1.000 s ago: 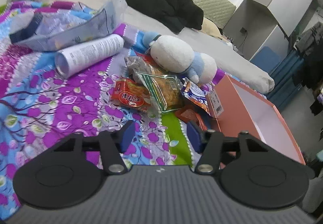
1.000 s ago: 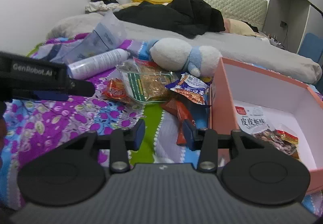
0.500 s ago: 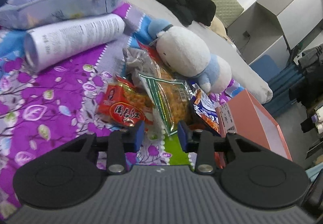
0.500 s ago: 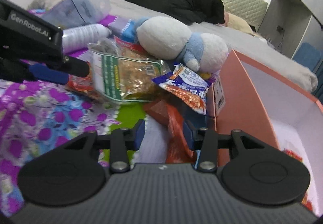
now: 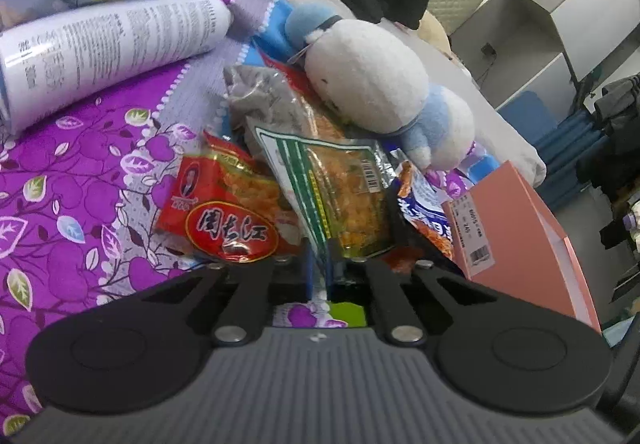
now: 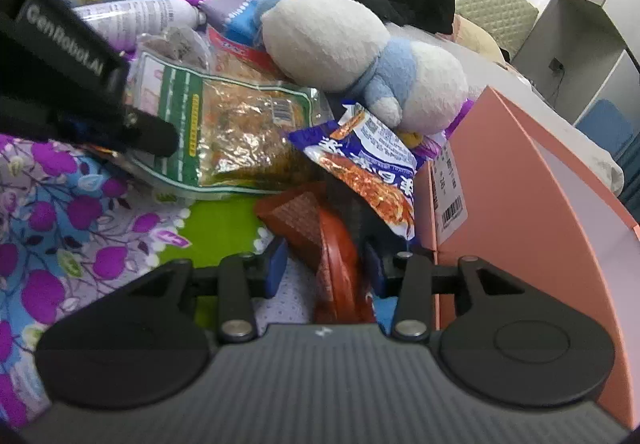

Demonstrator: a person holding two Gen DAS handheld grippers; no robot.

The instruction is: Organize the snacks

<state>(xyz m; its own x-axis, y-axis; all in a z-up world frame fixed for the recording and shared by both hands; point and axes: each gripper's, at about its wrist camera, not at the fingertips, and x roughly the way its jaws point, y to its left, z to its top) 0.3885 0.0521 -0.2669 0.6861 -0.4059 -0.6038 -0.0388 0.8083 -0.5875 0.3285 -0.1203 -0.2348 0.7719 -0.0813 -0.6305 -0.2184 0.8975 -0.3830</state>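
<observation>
Two hand-held grippers work a heap of snack packets on a purple floral bedspread (image 5: pixel 72 180), and I run each for its own packet. My left gripper (image 5: pixel 319 264) has just been closing and now has its blue pads pinched together on the near edge of the clear green-striped packet of orange snacks (image 5: pixel 336 188). I take it by the flat seal because that is the thinnest, firmest part a narrow grip can hold. That packet lies partly over the red foil packet with the oval label (image 5: pixel 224 216) and under the flank of the white-and-blue plush toy (image 5: pixel 372 84), so it looks likely to drag its neighbours when lifted.

My right gripper (image 6: pixel 323 270) stands part-open, its jaws straddling the crinkled red-orange wrapper (image 6: pixel 316 228), which lies just beside the wall of the salmon-pink cardboard box (image 6: pixel 520 180). Its pads do not seem to press the wrapper yet. The purple-and-white noodle packet (image 6: pixel 372 156) leans against that same wall, beside a barcode sticker. The box sits open at the heap's right edge, the natural place for the snacks to go, to my mind.

Further back, a white printed cylinder (image 5: pixel 108 44) lies on its side, clear of both grips.
</observation>
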